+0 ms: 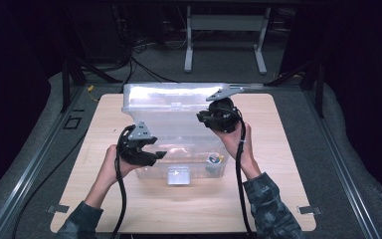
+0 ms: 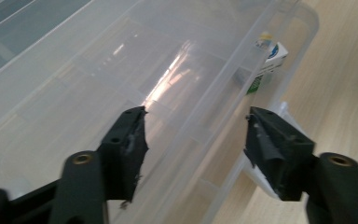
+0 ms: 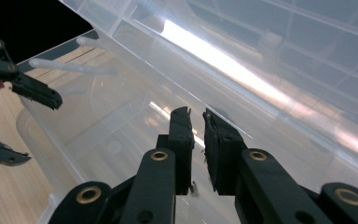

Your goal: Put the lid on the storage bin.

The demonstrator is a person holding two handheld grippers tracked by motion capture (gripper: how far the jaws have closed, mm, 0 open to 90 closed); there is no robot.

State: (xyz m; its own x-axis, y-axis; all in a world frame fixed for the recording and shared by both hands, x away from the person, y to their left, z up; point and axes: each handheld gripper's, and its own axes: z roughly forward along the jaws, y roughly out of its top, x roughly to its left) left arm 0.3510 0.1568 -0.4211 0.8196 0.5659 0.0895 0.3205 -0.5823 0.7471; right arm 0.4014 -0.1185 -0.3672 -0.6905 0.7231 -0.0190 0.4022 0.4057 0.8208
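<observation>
Judging by its thin, clear walls, the plastic storage box point(image 1: 179, 149) should be light but springy and slick, so a pinch on a flat wall would likely slide; the stiffer rim or the moulded latch tab at the front looks like the safer place to take hold. It sits in the middle of the wooden bench point(image 1: 278, 199), with its clear lid point(image 1: 169, 102) raised and tilted up toward the far side. A small carton with blue and green print point(image 2: 266, 58) lies inside near the front right corner. The left tool point(image 1: 155, 155) hovers at the box's near left rim with its jaws spread, one on either side of the rim and wall in the left gripper view, pressing on nothing. The right tool point(image 3: 196, 140) is held higher, at the lid's right edge, its jaws pressed almost together; whether they pinch the lid's edge or simply rest shut against it I cannot tell. Both forearms come up from the near edge, the left wrist low and angled inward, the right raised.
</observation>
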